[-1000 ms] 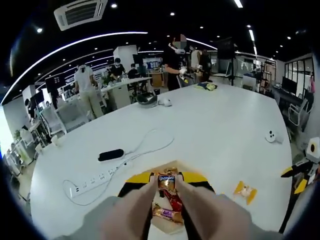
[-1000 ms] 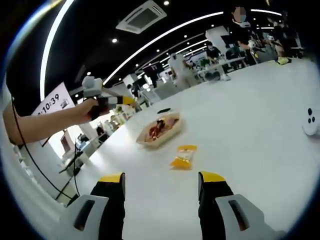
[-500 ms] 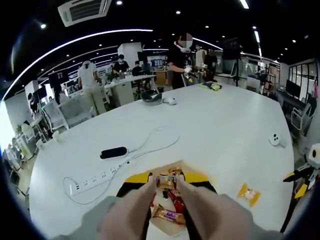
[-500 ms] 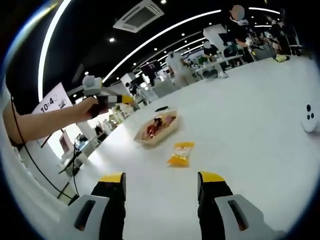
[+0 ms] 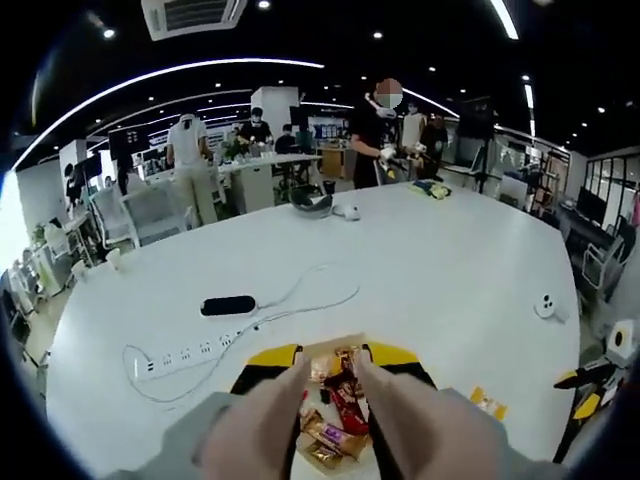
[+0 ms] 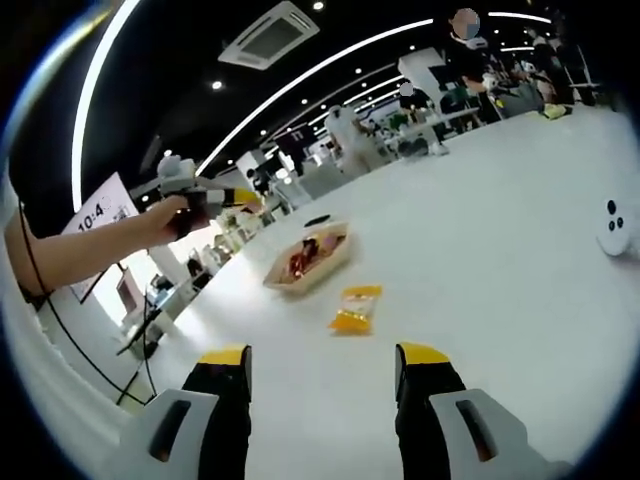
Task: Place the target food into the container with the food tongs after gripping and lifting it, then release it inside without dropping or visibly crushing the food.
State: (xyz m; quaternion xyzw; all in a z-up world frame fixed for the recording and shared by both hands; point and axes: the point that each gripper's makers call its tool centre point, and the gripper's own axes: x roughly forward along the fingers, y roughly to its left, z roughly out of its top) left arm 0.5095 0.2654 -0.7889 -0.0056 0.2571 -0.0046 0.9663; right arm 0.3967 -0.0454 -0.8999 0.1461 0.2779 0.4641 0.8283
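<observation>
So the left tongs are up over the tray, jaws close together with nothing gripped that I can see. Looking down between them there's a pile of wrapped snacks already sitting in it. The right tongs hang low above the white table, jaws wide apart and empty.

The one still out is the yellow packet, lying flat on the table just beside the tray and straight ahead of the right tongs. In the left gripper view it peeks out at the lower right.

Handling-wise, my guess is it's light and crinkly, a thin plastic wrapper with something crushable inside. A glossy wrapper on a smooth tabletop will probably skate away if you nudge it from one side. I'd come down with a jaw on each long edge and pinch across the middle, just firm enough to lift it. Grabbing the sealed end flap might work too, but it could slip out mid-carry.

Power strip and cable are well off to the side, not in the way.
</observation>
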